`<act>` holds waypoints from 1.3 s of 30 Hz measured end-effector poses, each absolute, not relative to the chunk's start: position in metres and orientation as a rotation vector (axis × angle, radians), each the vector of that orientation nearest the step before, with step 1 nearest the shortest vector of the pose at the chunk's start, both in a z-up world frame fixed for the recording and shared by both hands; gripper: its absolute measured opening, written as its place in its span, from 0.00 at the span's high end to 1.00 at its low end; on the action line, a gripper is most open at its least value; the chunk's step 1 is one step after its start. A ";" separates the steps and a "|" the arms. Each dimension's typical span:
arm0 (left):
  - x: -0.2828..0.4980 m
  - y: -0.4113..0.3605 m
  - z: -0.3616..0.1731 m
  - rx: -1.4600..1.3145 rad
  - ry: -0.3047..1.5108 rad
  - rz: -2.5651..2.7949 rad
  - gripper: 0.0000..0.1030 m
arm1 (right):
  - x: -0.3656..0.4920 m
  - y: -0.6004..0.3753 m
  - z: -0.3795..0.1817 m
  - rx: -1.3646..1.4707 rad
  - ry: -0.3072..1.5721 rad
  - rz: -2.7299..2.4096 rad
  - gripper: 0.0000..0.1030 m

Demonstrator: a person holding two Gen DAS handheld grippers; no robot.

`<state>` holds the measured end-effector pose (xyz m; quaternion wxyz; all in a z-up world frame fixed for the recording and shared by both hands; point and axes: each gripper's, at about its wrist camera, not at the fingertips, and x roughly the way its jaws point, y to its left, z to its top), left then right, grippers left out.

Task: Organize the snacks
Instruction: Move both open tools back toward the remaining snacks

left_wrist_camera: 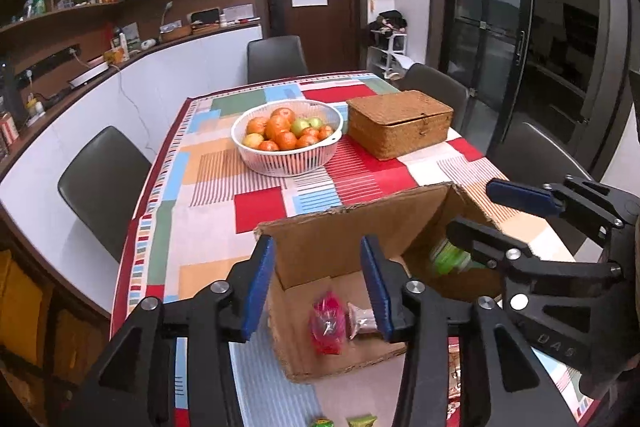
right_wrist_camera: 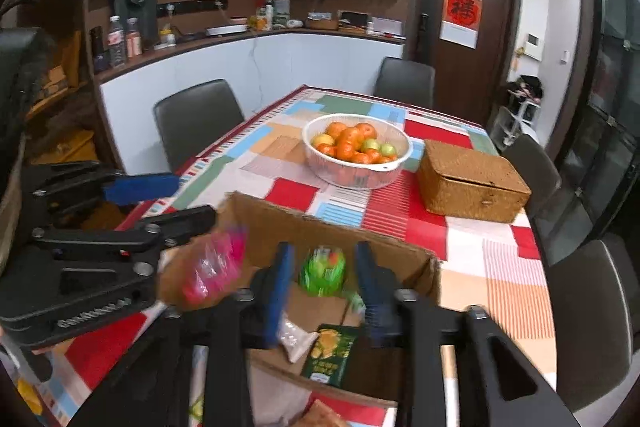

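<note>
Blue-padded tools (left_wrist_camera: 318,283) (right_wrist_camera: 326,287) parted, empty

I see a box of raw brown cardboard (left_wrist_camera: 320,247), matt, its cut edges rough. The red snack packet (left_wrist_camera: 328,323) inside is glossy, crinkled plastic film. The far basket (left_wrist_camera: 288,163) is slotted white plastic, the lidded box (left_wrist_camera: 400,123) coarse woven fibre (rattan, perhaps). The tablecloth (left_wrist_camera: 208,195) looks smooth, printed.

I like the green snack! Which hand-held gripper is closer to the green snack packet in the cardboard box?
Right. The right hand-held gripper hangs directly over the green snack packet; the left hand-held gripper hangs beside it, over the red packet.
</note>
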<state>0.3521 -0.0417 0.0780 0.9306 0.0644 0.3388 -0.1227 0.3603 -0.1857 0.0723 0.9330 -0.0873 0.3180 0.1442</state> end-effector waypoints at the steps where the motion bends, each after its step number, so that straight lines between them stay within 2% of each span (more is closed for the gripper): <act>1: 0.348 -0.041 0.078 0.139 0.684 -0.247 0.54 | 0.359 -0.187 0.071 -0.171 0.648 0.286 0.54; 19: 0.221 -0.038 0.090 0.135 0.555 -0.301 0.49 | 0.236 -0.198 0.077 -0.149 0.532 0.235 0.54; 22: 0.202 -0.041 0.088 0.141 0.553 -0.321 0.47 | 0.215 -0.203 0.074 -0.118 0.541 0.227 0.48; 28: 0.172 -0.048 0.069 0.158 0.582 -0.354 0.46 | 0.182 -0.212 0.060 -0.093 0.555 0.198 0.44; 39: 0.144 -0.067 0.016 0.191 0.702 -0.433 0.46 | 0.142 -0.229 0.008 -0.065 0.705 0.163 0.44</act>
